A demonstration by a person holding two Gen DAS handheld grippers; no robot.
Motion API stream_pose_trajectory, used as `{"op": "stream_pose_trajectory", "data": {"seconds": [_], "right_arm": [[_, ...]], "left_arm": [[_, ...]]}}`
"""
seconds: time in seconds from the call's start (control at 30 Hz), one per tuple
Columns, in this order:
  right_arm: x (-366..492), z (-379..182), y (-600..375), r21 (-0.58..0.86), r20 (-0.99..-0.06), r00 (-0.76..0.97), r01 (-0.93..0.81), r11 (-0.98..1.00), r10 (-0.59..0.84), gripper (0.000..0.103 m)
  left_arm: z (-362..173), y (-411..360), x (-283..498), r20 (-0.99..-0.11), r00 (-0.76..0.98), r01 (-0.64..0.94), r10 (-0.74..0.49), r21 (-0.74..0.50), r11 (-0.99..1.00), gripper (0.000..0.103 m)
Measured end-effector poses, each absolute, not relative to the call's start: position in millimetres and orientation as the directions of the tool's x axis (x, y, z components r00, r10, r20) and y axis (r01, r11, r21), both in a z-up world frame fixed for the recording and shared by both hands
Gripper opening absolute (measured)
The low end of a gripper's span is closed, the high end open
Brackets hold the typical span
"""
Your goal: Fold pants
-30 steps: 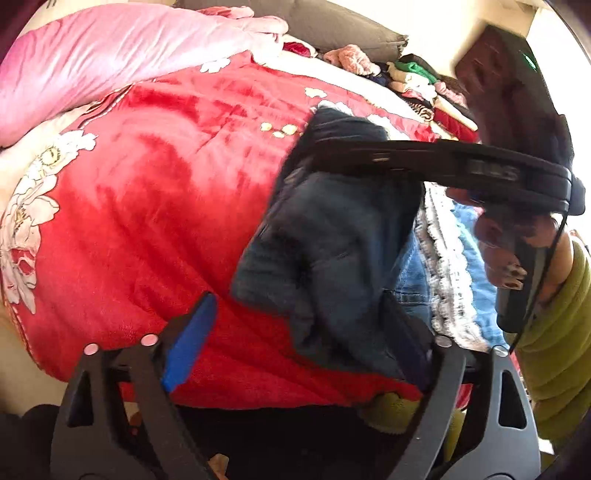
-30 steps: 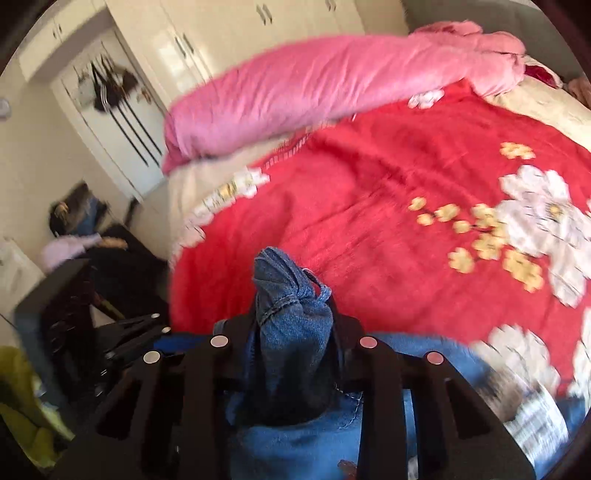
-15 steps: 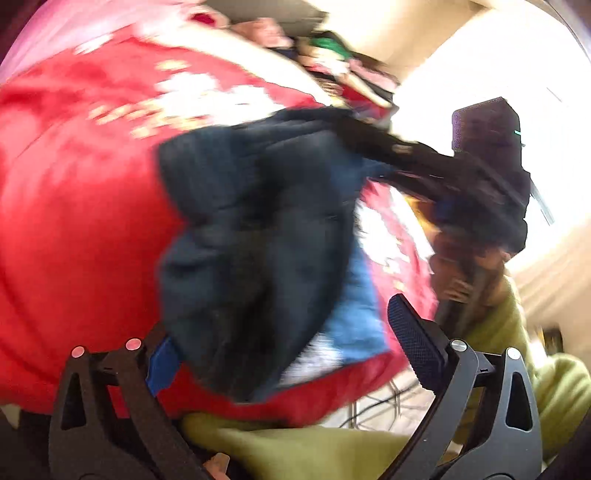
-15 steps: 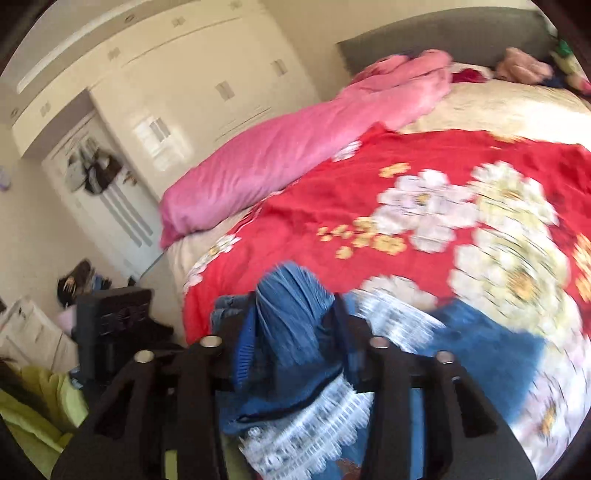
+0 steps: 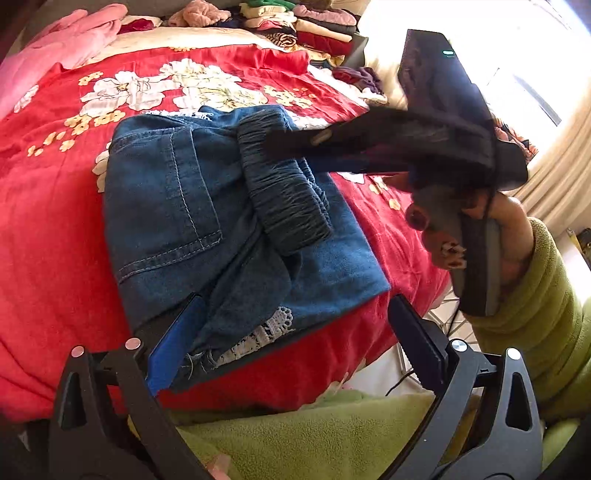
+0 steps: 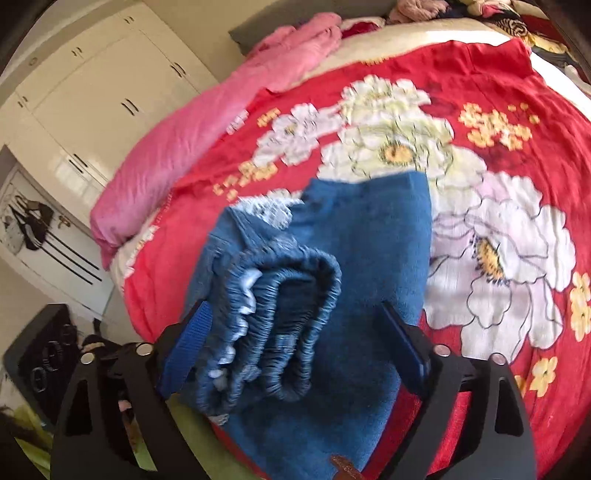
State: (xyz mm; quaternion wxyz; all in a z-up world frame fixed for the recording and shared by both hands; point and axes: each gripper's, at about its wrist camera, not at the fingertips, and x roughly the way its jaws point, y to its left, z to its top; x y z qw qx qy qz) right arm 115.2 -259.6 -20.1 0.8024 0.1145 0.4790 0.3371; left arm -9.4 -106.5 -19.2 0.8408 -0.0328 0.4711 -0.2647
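Blue denim pants (image 5: 207,206) lie folded in a bundle on the red flowered bedspread (image 5: 48,221) near the bed's front edge. Their elastic waistband (image 5: 284,181) lies on top, and white lace trim (image 5: 262,336) sticks out below. My left gripper (image 5: 295,339) is open, its jaws wide apart at the near edge of the bundle. My right gripper (image 6: 295,336) is open around the bunched waistband (image 6: 273,325), which lies loose between its jaws. The pants also show in the right wrist view (image 6: 369,240). The right gripper also shows in the left wrist view (image 5: 424,147), above the pants.
A pink duvet (image 6: 207,129) lies along the far side of the bed. Stacked folded clothes (image 5: 306,26) sit by the headboard. White wardrobes (image 6: 92,92) stand beyond the bed. My green sleeve (image 5: 535,332) and green clothing (image 5: 314,435) are close by the bed edge.
The right gripper has opened and let go of the waistband it was holding up. The pants have come down onto the bedspread as a folded bundle. Both views swung to the right.
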Motion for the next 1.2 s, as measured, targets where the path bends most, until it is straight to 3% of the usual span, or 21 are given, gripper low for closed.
{"op": "stream_pose_trajectory", "data": {"seconds": [0.1, 0.2, 0.37, 0.47, 0.9, 1.1, 1.2], "right_arm": [[106.0, -12.8, -258.8, 0.49, -0.676, 0.338, -0.458, 0.742, 0.655, 0.041], [106.1, -20.4, -262.1, 0.423, -0.733, 0.355, -0.431, 0.797, 0.58, 0.042], [94.9, -13.5, -275.9, 0.436, -0.706, 0.393, -0.415, 0.799, 0.59, 0.06], [82.4, 0.8, -289.2, 0.421, -0.675, 0.452, -0.415, 0.807, 0.584, 0.079], [19.8, 30.9, -313.6, 0.236, -0.632, 0.573, -0.499, 0.834, 0.522, 0.079], [-16.5, 30.8, -284.3, 0.115, -0.626, 0.537, -0.653, 0.748, 0.566, 0.079], [-26.5, 22.3, -258.2, 0.057, -0.655, 0.487, -0.73, 0.681, 0.577, 0.079]], "left_arm": [[-21.4, -105.6, -14.7, -0.785, 0.419, 0.414, -0.456, -0.282, 0.866, 0.093], [-22.7, -107.5, -9.6, -0.787, 0.418, 0.421, -0.454, -0.274, 0.864, 0.093], [-15.4, -102.1, -13.5, -0.778, 0.433, 0.407, -0.456, -0.283, 0.868, 0.093], [-9.2, -96.9, -14.3, -0.77, 0.451, 0.399, -0.452, -0.279, 0.874, 0.093], [13.4, -68.9, -4.9, -0.752, 0.531, 0.321, -0.391, -0.249, 0.914, 0.093], [13.6, -39.8, 38.9, -0.78, 0.543, 0.195, -0.311, -0.242, 0.95, 0.093], [12.1, -31.5, 64.7, -0.796, 0.536, 0.151, -0.281, -0.237, 0.96, 0.081]]}}
